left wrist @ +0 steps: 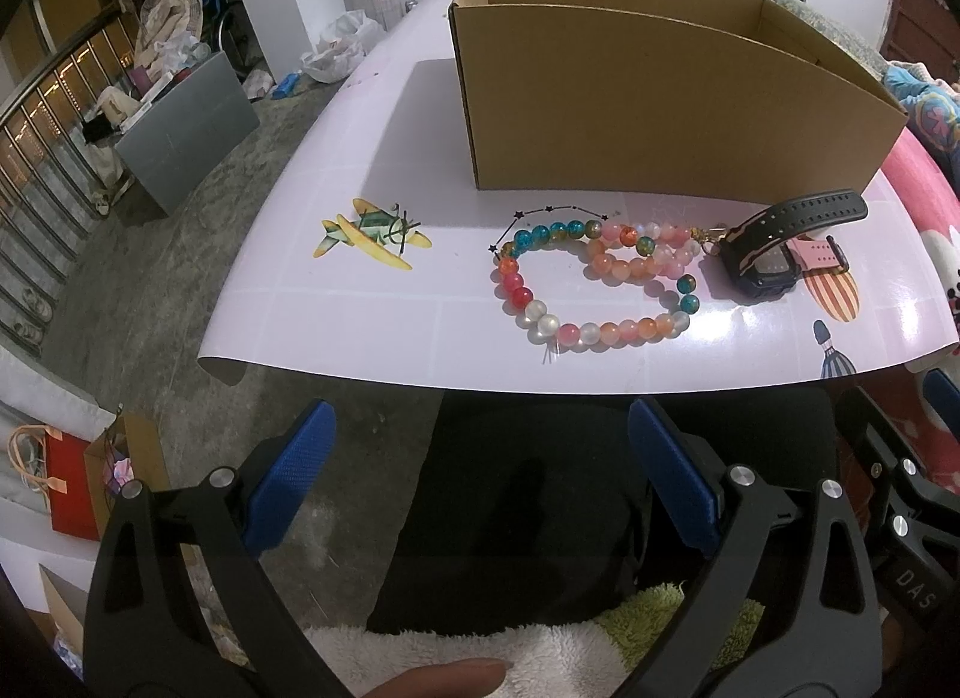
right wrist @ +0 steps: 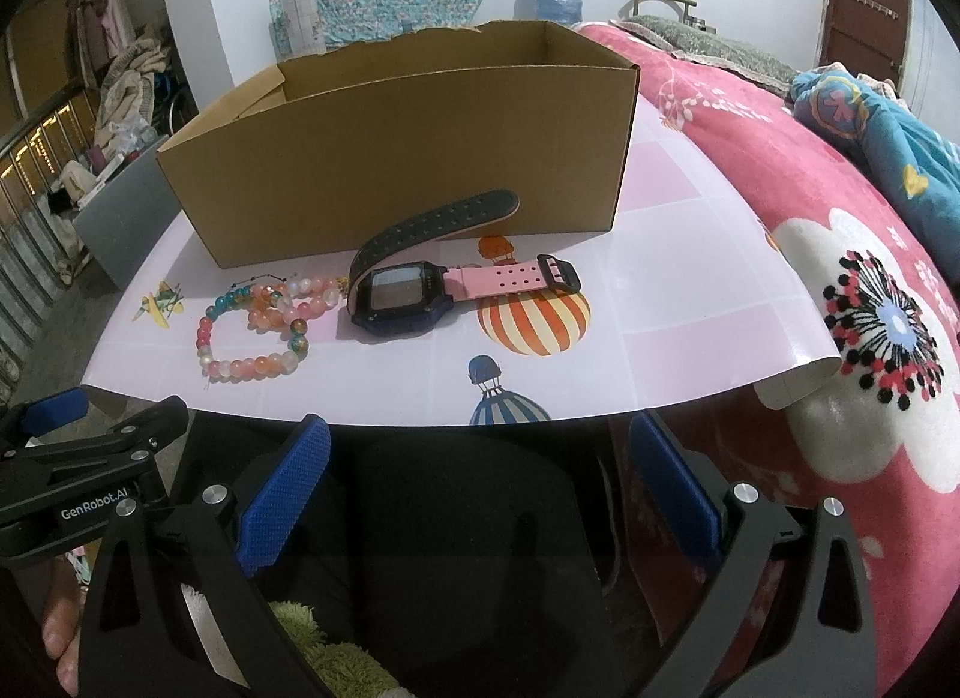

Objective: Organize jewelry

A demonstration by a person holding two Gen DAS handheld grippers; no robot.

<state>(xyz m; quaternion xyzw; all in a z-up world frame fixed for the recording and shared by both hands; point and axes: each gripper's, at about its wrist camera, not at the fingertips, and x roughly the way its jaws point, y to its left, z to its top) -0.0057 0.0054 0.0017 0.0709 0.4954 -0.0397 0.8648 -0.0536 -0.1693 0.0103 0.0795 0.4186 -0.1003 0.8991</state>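
Both claws, left claw (left wrist: 480, 482) and right claw (right wrist: 480, 482), hang wide apart and empty, short of the table (right wrist: 690, 302). Ahead lie the bead bracelet (left wrist: 594, 284) and watch (right wrist: 414, 293), before the cardboard box (right wrist: 390, 158). Pinch the beads low, at one strand, to avoid dragging.

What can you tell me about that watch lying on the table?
The watch is a chunky dark rectangular smartwatch with a blank screen, lying face-up on the table in front of the cardboard box. One strap, pink with a dark buckle, lies flat; the other, black and perforated, arches up toward the box. The beaded bracelet lies right beside it.
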